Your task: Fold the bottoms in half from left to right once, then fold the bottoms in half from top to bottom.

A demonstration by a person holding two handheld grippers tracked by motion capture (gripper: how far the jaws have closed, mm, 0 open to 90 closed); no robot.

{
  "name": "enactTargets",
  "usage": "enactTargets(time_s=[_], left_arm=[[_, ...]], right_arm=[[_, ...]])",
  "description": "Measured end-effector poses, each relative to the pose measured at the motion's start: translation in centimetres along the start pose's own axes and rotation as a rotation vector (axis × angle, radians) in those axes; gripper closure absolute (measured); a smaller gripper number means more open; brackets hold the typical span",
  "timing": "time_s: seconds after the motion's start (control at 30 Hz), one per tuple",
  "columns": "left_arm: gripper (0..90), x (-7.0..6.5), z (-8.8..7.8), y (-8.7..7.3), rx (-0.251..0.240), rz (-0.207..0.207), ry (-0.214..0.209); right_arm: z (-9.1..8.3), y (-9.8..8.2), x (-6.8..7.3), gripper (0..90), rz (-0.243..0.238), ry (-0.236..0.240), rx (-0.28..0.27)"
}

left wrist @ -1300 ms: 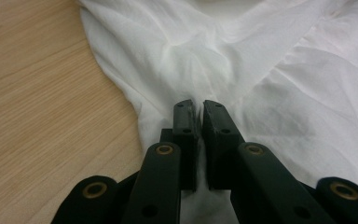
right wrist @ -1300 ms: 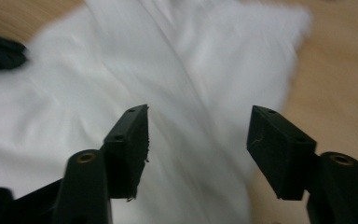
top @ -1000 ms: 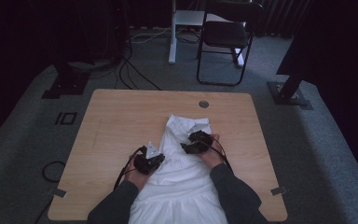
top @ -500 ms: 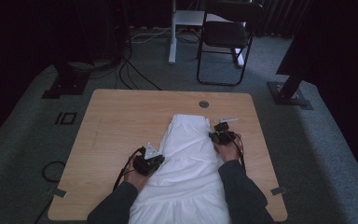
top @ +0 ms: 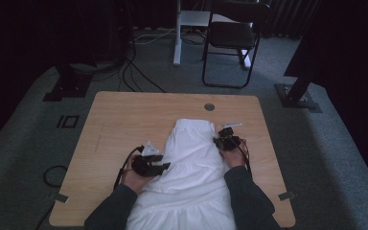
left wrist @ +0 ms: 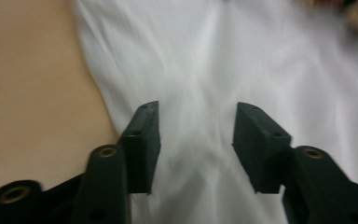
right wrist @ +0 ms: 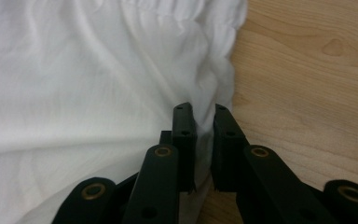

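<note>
A white garment (top: 191, 158) lies spread on the wooden table (top: 124, 120), running from the middle to the near edge. My left gripper (top: 165, 166) hovers at its left side. In the left gripper view its jaws (left wrist: 196, 112) have just been opening and stand apart over the cloth (left wrist: 205, 56), with nothing pinched. My right gripper (top: 219, 140) sits at the garment's right edge. In the right gripper view the jaws (right wrist: 200, 109) have closed and are shut on a fold of the white hem (right wrist: 214, 84), beside bare wood (right wrist: 307, 93).
A round cable hole (top: 209, 107) sits near the table's far edge. Beyond the table stand a black chair (top: 232, 38) and a white desk leg (top: 177, 33). Cables (top: 139, 76) cross the carpet, and black stand bases (top: 67, 86) (top: 297, 96) flank the table.
The right gripper went from the garment's middle out to its right edge, spreading the cloth flat, and closed on the hem. The left gripper let go of the cloth and rose a little.
</note>
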State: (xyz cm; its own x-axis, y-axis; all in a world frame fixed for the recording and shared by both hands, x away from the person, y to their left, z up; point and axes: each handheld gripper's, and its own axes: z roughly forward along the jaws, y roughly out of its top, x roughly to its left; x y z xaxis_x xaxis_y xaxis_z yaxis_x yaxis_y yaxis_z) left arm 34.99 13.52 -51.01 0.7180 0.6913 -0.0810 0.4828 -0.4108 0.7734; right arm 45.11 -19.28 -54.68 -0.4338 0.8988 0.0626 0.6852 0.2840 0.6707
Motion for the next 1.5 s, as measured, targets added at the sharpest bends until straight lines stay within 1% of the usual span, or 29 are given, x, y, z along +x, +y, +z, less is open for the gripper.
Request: enactTargets(time_s=[0.03, 0.1, 0.13, 0.17, 0.27, 0.33, 0.4, 0.43, 0.5, 0.53, 0.63, 0.73, 0.77, 0.8, 0.9, 0.93, 1.03, 1.13, 1.23, 1.33, 1.4, 1.43, 1.47, 1.5], left_arm=[[47.9, 0.4, -0.3, 1.0, -0.020, -0.001, 0.018], [44.8, 1.4, -0.1, 2.8, -0.039, 0.005, 0.059], [42.9, 1.9, 0.3, 3.6, -0.046, -0.008, 0.077], [41.4, 2.5, 1.0, 4.3, -0.046, -0.021, 0.086], [38.3, 3.8, 3.6, 5.8, -0.020, -0.041, 0.109], [37.6, 4.3, 5.4, 6.2, 0.008, -0.038, 0.113], [36.9, 4.7, 7.1, 6.2, 0.032, -0.056, 0.098], [36.9, 4.7, 7.8, 6.1, 0.051, -0.066, 0.095], [36.8, 4.7, 9.3, 5.8, 0.089, -0.076, 0.096], [35.8, 4.7, 9.8, 5.6, 0.096, -0.075, 0.104], [31.8, 4.8, 10.8, 5.3, 0.100, -0.097, 0.114], [27.5, 5.2, 11.4, 5.0, 0.116, -0.112, 0.131], [26.5, 5.2, 11.5, 4.9, 0.107, -0.116, 0.139], [26.0, 5.3, 11.5, 4.9, 0.107, -0.121, 0.137], [25.0, 5.1, 11.6, 4.9, 0.109, -0.097, 0.146], [24.1, 5.1, 11.6, 4.9, 0.117, -0.085, 0.152], [23.7, 4.8, 11.8, 5.0, 0.120, -0.065, 0.171], [22.7, 4.9, 12.2, 5.2, 0.120, -0.066, 0.181], [21.7, 5.3, 12.5, 5.5, 0.115, -0.069, 0.190], [20.9, 5.5, 12.8, 5.7, 0.113, -0.060, 0.191], [21.0, 5.4, 12.8, 5.8, 0.100, -0.039, 0.202], [22.0, 5.3, 12.7, 6.1, 0.079, -0.025, 0.217], [23.7, 5.3, 12.5, 6.2, 0.055, -0.030, 0.216], [23.8, 5.3, 12.4, 6.4, 0.042, -0.044, 0.203]], right_arm=[[0.0, 0.0, 0.0, 81.5, 0.000, 0.000, 0.000], [0.0, 0.0, 0.0, 81.6, 0.003, 0.002, -0.003], [0.0, 0.0, 0.0, 81.6, 0.003, 0.000, -0.004], [0.0, -0.1, 0.0, 81.7, 0.001, -0.002, -0.004], [0.0, -0.1, 0.0, 81.7, 0.000, -0.003, -0.005], [0.0, -0.1, 0.0, 81.8, 0.003, 0.003, -0.006], [0.0, -0.1, -0.1, 81.8, 0.006, 0.009, -0.007], [0.0, -0.1, -0.1, 81.8, 0.006, 0.010, -0.008], [0.0, -0.2, -0.1, 81.8, 0.003, 0.011, -0.014], [0.0, -0.2, -0.1, 81.8, 0.004, 0.011, -0.017], [0.0, -0.2, -0.2, 81.8, 0.002, 0.013, -0.017], [0.0, -0.2, -0.2, 81.8, 0.003, 0.014, -0.017], [0.0, -0.2, -0.2, 81.8, 0.003, 0.013, -0.017], [0.0, -0.2, -0.2, 81.8, 0.005, 0.013, -0.017], [0.0, -0.3, -0.2, 81.8, 0.006, 0.016, -0.018], [0.0, -0.3, -0.2, 81.8, 0.005, 0.016, -0.018], [0.0, -0.3, -0.1, 81.8, 0.007, 0.013, -0.018], [0.0, -0.2, -0.1, 81.2, 0.004, 0.012, -0.012], [0.0, -0.1, -0.1, 81.2, 0.002, 0.010, -0.009], [0.0, -0.2, -0.1, 81.2, 0.001, 0.011, -0.013], [0.0, -0.3, -0.1, 81.3, 0.000, 0.012, -0.018], [0.0, -0.3, -0.1, 81.3, 0.000, 0.011, -0.019], [0.0, -0.3, -0.1, 81.3, -0.001, 0.011, -0.020], [0.0, -0.3, -0.1, 81.2, -0.001, 0.012, -0.021]])
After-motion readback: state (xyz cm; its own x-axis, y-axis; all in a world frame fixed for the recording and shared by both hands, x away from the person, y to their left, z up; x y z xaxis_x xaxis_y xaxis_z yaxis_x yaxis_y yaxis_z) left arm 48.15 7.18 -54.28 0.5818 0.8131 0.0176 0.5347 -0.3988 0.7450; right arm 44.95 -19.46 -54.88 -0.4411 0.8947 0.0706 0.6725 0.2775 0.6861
